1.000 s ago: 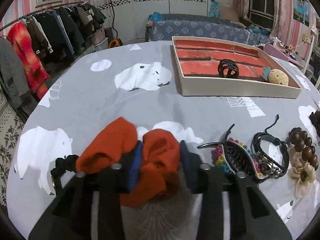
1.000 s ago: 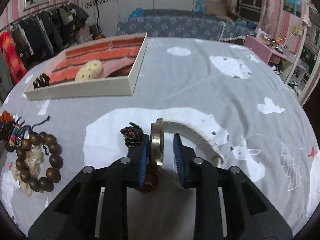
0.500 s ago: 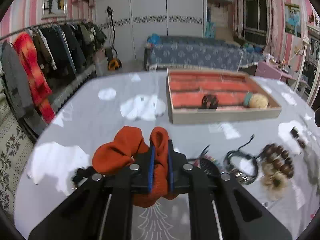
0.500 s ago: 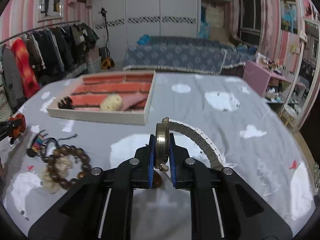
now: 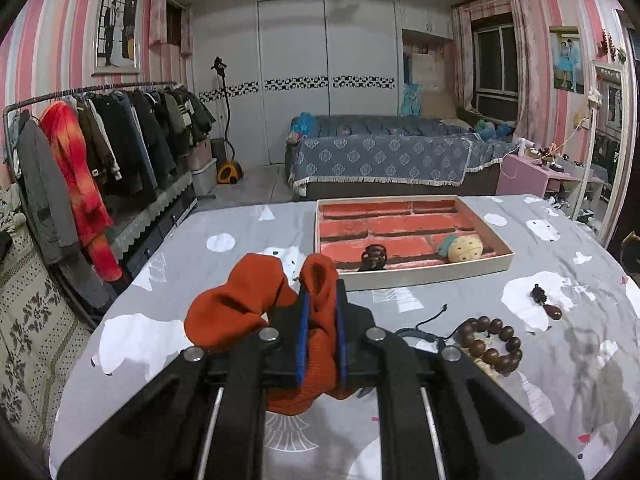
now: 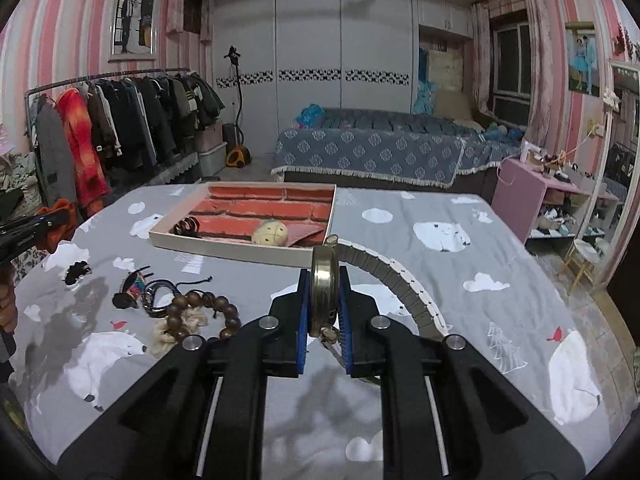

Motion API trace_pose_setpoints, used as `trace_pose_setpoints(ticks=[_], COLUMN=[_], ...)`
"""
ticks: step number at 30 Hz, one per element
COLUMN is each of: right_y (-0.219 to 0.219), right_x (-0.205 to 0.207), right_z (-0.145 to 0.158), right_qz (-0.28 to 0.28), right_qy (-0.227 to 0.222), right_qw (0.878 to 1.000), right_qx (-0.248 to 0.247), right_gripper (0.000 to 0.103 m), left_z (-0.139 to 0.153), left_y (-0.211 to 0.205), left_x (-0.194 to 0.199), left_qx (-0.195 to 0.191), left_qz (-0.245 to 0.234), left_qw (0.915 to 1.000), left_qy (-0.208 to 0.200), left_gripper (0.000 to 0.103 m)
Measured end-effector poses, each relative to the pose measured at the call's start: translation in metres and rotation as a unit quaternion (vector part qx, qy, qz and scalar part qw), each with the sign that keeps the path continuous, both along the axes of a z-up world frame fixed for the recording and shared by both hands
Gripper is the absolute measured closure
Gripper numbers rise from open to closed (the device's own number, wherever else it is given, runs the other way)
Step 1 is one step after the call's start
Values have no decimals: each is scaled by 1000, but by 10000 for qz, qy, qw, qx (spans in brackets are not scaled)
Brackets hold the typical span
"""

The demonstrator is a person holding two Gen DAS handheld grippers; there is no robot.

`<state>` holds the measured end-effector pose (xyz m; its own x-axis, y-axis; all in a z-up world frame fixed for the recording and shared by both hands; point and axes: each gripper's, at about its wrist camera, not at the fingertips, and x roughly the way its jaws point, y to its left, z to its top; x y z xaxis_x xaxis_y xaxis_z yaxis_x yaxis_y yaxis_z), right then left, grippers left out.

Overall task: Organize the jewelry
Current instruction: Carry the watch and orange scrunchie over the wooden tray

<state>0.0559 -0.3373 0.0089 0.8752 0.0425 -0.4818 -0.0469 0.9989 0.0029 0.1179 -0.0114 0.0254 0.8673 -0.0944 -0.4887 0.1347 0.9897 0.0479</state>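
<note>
Left gripper (image 5: 322,332): jaws pinched on orange scrunchie (image 5: 248,312); fabric bulges out to the left & below the pads, held clear of the tabletop.
Right gripper (image 6: 325,312): jaws pressed on the brass-coloured watch (image 6: 325,292), case held edge-on; pale link strap (image 6: 400,284) arcs away to the right, off the surface.
Tray (image 5: 424,276): shallow, cream rim, brick-pattern floor; sits toward the far edge of the grey bear-print cloth (image 5: 580,360).
In tray: black hair claw (image 5: 374,256) & round yellow plush piece (image 5: 464,249), both near the tray's front wall.
Wooden bead bracelet (image 5: 490,340): on the cloth, in front of the tray, just right of the left gripper.
Black cord bracelets (image 6: 160,292): touching the beads, w/ a multicolour clip (image 6: 134,284) beside them (right-wrist view).
Cream fabric flower (image 6: 176,328): under/against the bead bracelet.
Small dark pendant (image 5: 546,304): on the cloth, apart from the beads, toward the right edge.
Small black hair tie (image 6: 76,270): lies alone near the left edge, right-wrist view.
</note>
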Motion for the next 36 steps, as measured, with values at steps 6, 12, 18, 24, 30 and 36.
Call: trace_pose_setpoints(ticks=[6, 12, 18, 24, 30, 36], right_y=[-1, 0, 3, 11, 18, 35], right_x=[-6, 0, 21, 54, 97, 146], right_z=[13, 23, 50, 74, 77, 62], right_qz=[-102, -123, -50, 67, 172, 293], right_qy=[-147, -206, -451, -658, -600, -430], right_qw=[9998, 9997, 9990, 9978, 9980, 9986], right_qx=[-3, -18, -43, -67, 49, -12], right_gripper=[89, 89, 89, 89, 89, 89], left_z=[13, 21, 49, 68, 67, 54], left_y=[-7, -16, -25, -44, -51, -60], left_x=[-7, 4, 28, 61, 94, 140], left_qx=[-25, 42, -57, -57, -200, -313], left_qz=[-43, -153, -196, -358, -391, -477], left_qw=[9997, 9993, 9981, 9964, 9965, 9962], left_qy=[-226, -337, -589, -768, -716, -658], left_gripper=[91, 91, 91, 91, 91, 91])
